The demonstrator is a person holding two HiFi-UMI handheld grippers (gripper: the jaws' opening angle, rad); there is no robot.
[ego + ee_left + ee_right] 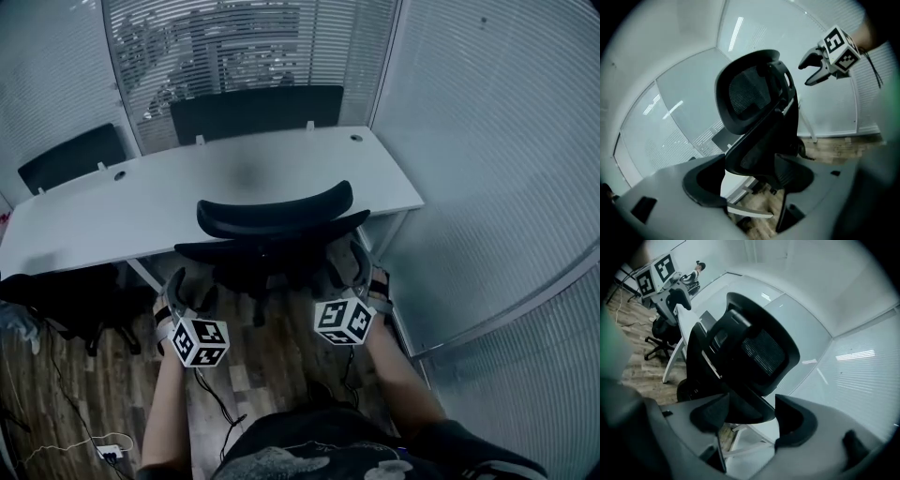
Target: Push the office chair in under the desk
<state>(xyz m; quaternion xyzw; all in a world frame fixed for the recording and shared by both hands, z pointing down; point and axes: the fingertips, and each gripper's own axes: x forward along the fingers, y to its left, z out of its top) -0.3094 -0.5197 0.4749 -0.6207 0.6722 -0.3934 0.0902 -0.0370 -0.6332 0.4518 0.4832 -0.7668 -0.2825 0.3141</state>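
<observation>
Head view: the office chair (272, 246) stands against the near edge of the white desk (112, 220), its seat and base hidden below its backrest. The left gripper (190, 292) and right gripper (345, 269) meet the backrest's 2 sides, their tips hard to make out. 2 other chairs (255, 108) stand behind the desk, and a cable (220, 403) crosses the floor (272, 361).

Left gripper view: the jaws are apart, with the backrest edge between them.

Right gripper view: the jaws are likewise spread around the backrest edge, not clamped.
</observation>
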